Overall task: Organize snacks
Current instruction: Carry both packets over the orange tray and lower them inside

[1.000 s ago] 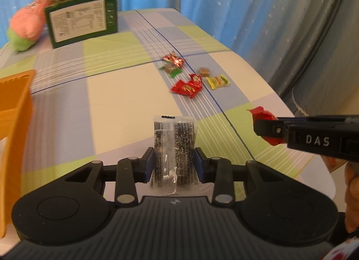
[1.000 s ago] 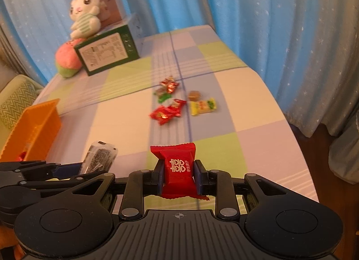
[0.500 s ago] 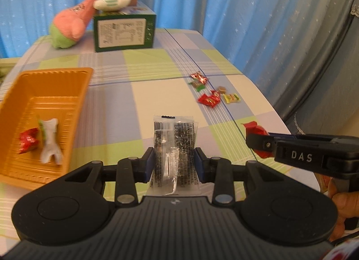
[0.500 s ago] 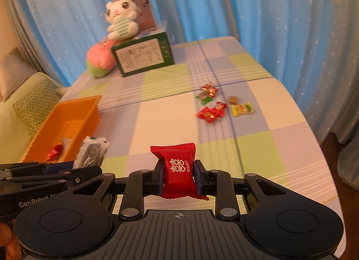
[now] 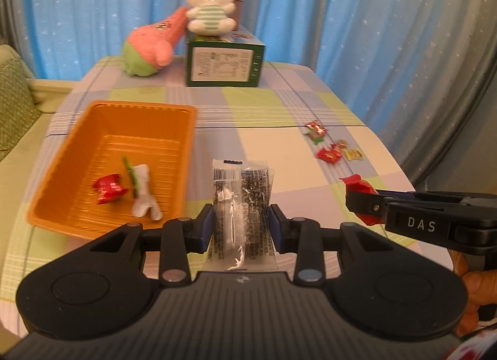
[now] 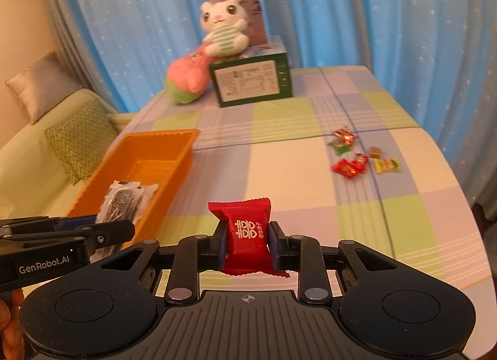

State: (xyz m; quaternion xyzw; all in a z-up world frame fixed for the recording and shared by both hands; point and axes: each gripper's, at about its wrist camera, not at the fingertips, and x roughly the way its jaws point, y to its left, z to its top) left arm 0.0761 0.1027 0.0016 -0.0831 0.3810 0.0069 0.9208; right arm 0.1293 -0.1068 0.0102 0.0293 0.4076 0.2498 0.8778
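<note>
A table (image 5: 273, 142) under a checked cloth of lilac, pale green and cream fills both views, with blue curtains (image 5: 341, 18) hanging behind it and a pale green sofa (image 6: 46, 142) off its left edge. At the far end stands a green box (image 5: 225, 63) with a white rabbit plush (image 5: 209, 9) sitting on top and a pink and green plush (image 5: 150, 44) leaning against its left side. On the left part of the table lies an orange tray (image 5: 77, 142) holding a red wrapped candy (image 5: 107, 189) and a white packet (image 5: 144, 193) with a green strip beside it. The left gripper (image 5: 242, 226) has its jaws pinching a clear packet of dark seaweed-like snack (image 5: 242, 201), held upright above the table just right of the tray's near corner; in the right wrist view this packet appears in front of the tray's near wall. The right gripper (image 6: 247, 246) has its jaws pinching a red candy packet (image 6: 245, 235) with white characters, held above the table nearer the front edge, to the right of the left gripper. Well apart, on the right side of the cloth, lies a loose cluster of small candies (image 6: 357, 155): red ones, a green one, a brown one and a yellow one.
</note>
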